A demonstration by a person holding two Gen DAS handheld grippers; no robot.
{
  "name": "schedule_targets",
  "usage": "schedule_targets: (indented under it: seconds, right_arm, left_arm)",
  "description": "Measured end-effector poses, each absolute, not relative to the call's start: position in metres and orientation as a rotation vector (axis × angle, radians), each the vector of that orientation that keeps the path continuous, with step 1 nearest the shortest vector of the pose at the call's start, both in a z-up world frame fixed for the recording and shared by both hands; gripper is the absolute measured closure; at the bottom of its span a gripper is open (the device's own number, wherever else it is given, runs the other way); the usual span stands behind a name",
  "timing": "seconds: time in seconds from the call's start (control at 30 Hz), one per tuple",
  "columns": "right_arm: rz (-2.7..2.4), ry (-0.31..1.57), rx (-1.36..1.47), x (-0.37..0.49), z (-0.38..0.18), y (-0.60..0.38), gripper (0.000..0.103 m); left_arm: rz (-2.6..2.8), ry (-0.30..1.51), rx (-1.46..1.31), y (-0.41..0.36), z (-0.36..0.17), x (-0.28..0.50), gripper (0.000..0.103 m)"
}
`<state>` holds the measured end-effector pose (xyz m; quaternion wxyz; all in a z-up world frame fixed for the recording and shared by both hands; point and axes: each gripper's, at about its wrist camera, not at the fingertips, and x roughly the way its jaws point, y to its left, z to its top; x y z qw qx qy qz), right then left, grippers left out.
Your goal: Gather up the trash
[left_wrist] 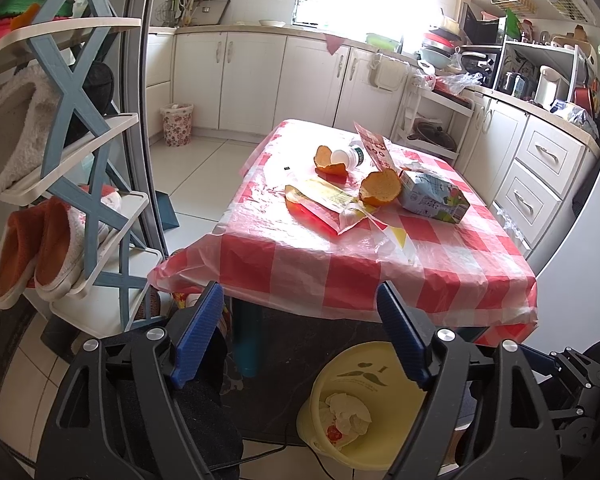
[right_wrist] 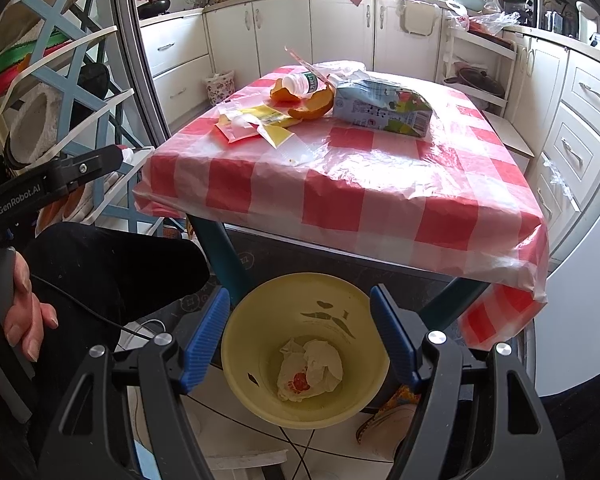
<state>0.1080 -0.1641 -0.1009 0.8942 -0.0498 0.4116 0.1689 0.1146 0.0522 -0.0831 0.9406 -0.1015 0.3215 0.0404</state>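
Observation:
A table (left_wrist: 340, 272) under a red-and-white checked plastic cloth carries the trash: two orange peels (left_wrist: 380, 188), a small white bottle (left_wrist: 346, 157) on its side, a blue-and-white carton (left_wrist: 432, 196), and a yellow wrapper (left_wrist: 328, 194). On the floor by the table's near edge stands a yellow bin (right_wrist: 260, 320) with crumpled tissue (right_wrist: 312, 364) inside. My left gripper (left_wrist: 299, 292) is open and empty, short of the table's near edge. My right gripper (right_wrist: 299, 296) hangs open and empty above the bin. The carton (right_wrist: 380, 106) and peel (right_wrist: 312, 106) lie far beyond it.
A blue-and-white shoe rack (left_wrist: 80, 152) with slippers stands at the left. A floral waste basket (left_wrist: 177, 124) sits by the far cabinets. Drawers (left_wrist: 540, 176) line the right side. A person's dark-clothed leg (right_wrist: 112, 264) and hand (right_wrist: 24, 312) are at lower left, near a teal table leg (right_wrist: 224, 256).

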Motion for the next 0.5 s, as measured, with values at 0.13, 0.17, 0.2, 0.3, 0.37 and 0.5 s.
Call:
schedule_targets:
  seconds: [0.13,0.17,0.2,0.3,0.37,0.5]
  right_arm:
    - [0.351,0.854,-0.100,0.1085,-0.1005,-0.1638,0.033]
    - [0.351,0.854,-0.099,0.1082,-0.1005,-0.1639,0.032]
    - [0.352,0.853,-0.097,0.1079,-0.1002,-0.1636,0.032]
    - [0.355,0.851,-0.097,0.1083,-0.1002,-0.1623,0.032]
    - [0.355,0.851,-0.096,0.1083,-0.1004,-0.1625,0.032]
    - [0.355,0.852,-0.089,0.1085,-0.1004,-0.1625,0.032]
  left_arm:
    - [0.082,0.655,-0.207,0.0515,-0.0827,0.1144,0.027]
    - [0.080,0.655,-0.209,0.0529,-0.0829,0.1144,0.027]
    - [0.080,0.655,-0.210,0.0528,-0.0833,0.1143,0.027]
    - [0.079,0.657,-0.208,0.0481,-0.0851,0.1161,0.027]
    - [0.078,0.657,-0.208,0.0466,-0.0853,0.1164,0.027]
    - [0.073,0.656,-0.218,0.0457,-0.0847,0.1163,0.026]
